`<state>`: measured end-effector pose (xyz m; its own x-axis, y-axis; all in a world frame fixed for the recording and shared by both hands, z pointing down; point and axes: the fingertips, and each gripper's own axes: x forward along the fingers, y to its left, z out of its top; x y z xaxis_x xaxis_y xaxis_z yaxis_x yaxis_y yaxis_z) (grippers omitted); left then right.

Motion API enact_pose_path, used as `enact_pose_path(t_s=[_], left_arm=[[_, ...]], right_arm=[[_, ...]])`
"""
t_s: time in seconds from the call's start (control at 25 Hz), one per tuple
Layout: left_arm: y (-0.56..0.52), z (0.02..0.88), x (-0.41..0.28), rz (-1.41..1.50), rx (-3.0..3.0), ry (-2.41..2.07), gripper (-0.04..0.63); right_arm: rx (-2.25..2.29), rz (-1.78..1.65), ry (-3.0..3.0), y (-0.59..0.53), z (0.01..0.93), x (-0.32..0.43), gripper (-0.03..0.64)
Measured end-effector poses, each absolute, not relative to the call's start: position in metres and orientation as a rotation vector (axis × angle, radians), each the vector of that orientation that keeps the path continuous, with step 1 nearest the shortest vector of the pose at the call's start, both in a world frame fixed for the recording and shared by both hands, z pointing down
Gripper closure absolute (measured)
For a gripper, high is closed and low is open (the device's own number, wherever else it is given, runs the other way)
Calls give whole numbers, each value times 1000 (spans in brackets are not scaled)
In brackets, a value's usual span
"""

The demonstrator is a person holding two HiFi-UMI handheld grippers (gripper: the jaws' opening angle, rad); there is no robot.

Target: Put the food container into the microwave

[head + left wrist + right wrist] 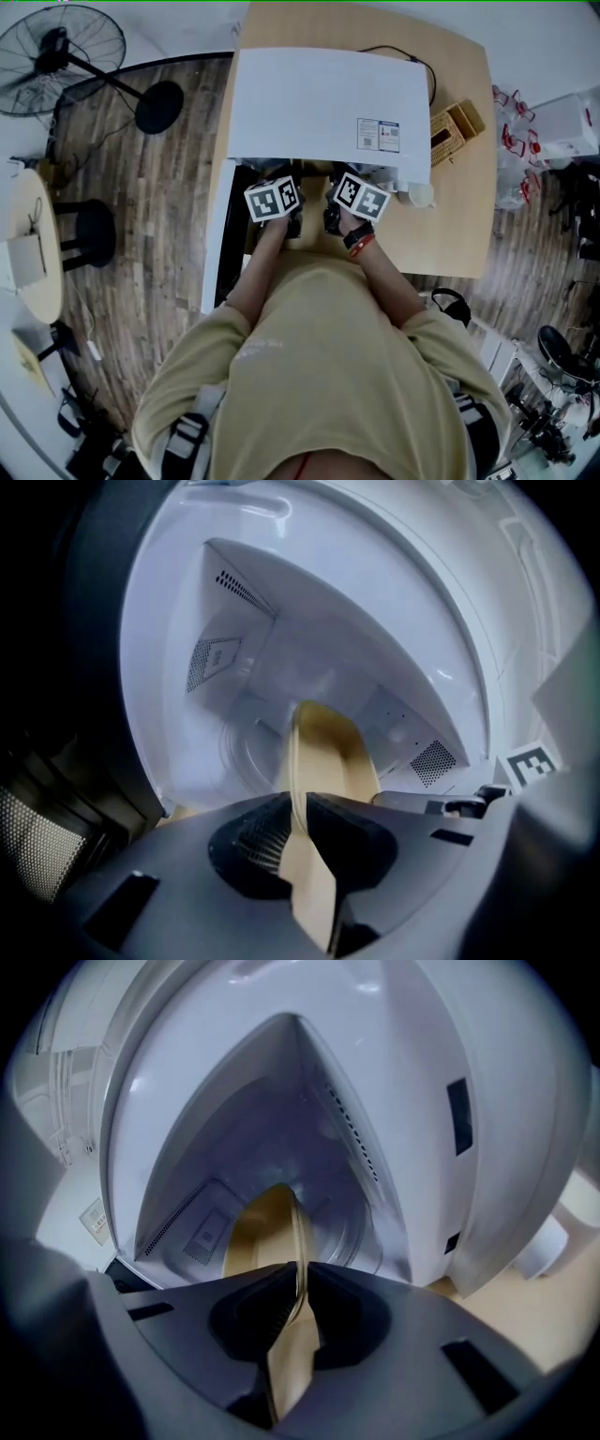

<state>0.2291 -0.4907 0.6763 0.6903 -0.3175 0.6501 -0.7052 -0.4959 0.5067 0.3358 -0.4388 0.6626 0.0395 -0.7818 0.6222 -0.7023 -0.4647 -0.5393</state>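
A tan food container (328, 752) is held by its rim at the mouth of the white microwave (323, 103). My left gripper (298, 819) is shut on one side of the rim, my right gripper (302, 1296) on the other side of the container (262, 1232). Both gripper views look into the open white cavity, with the glass turntable (244, 752) below the container. In the head view the two marker cubes of the left gripper (274, 200) and right gripper (360, 198) sit side by side at the microwave's front; the container is hidden there.
The microwave door (217, 234) hangs open to the left. A wooden box (455, 131) and a white cup (421, 195) stand on the wooden table (464, 225) to the right. A fan (66, 61) and stool (89, 234) stand on the floor at left.
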Motion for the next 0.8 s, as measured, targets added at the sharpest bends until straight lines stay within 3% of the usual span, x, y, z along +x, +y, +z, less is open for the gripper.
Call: enact_pose_path(t_s=[0.8], left_arm=[[-523,673,252,548,2243,-801,532]], right_arm=[[-2145,-1323,1618,-469,674,347,540]])
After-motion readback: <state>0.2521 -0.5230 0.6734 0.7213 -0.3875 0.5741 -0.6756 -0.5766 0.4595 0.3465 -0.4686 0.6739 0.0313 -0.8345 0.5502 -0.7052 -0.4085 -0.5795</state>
